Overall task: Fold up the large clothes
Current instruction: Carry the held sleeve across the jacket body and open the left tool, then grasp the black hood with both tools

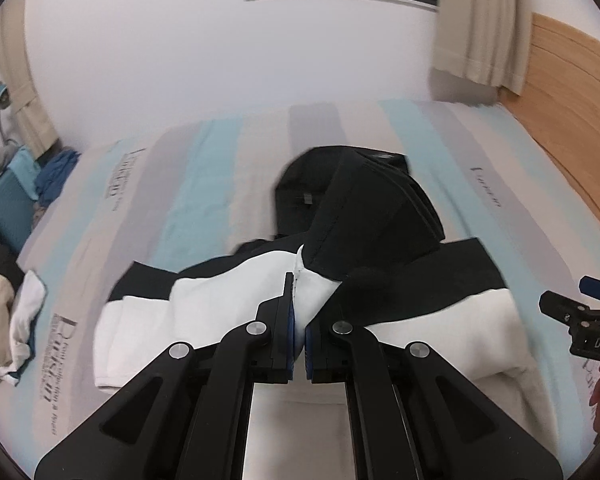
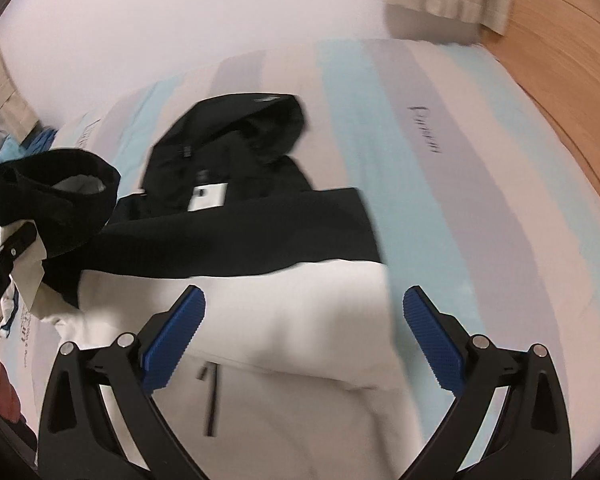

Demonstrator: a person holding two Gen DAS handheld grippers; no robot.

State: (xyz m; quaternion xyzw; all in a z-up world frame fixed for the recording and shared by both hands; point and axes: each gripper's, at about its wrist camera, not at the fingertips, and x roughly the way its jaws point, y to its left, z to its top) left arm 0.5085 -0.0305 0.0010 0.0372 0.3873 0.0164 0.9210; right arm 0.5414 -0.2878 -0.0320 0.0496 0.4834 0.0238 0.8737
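A large black-and-white hooded jacket [image 1: 228, 300] lies on the striped bed, its black hood [image 1: 300, 188] pointing to the far wall. My left gripper [image 1: 299, 300] is shut on a fold of the white cloth where it meets a black sleeve [image 1: 364, 232], and holds that sleeve lifted above the jacket. In the right wrist view the jacket [image 2: 260, 232] spreads below my right gripper [image 2: 304, 320]. Its blue pads [image 2: 176, 344] stand wide open above the white part, with nothing pressed between them. The lifted sleeve cuff [image 2: 60, 200] hangs at the left, beside the left gripper [image 2: 4, 256].
The bed sheet [image 1: 204, 184] has pale blue, grey and cream stripes. A wooden headboard [image 1: 572, 92] runs along the right, with a curtain [image 1: 484, 20] above. Loose clothes [image 1: 16, 320] lie at the bed's left edge, beyond them a blue suitcase [image 1: 4, 208]. The right gripper [image 1: 580, 312] shows at the right.
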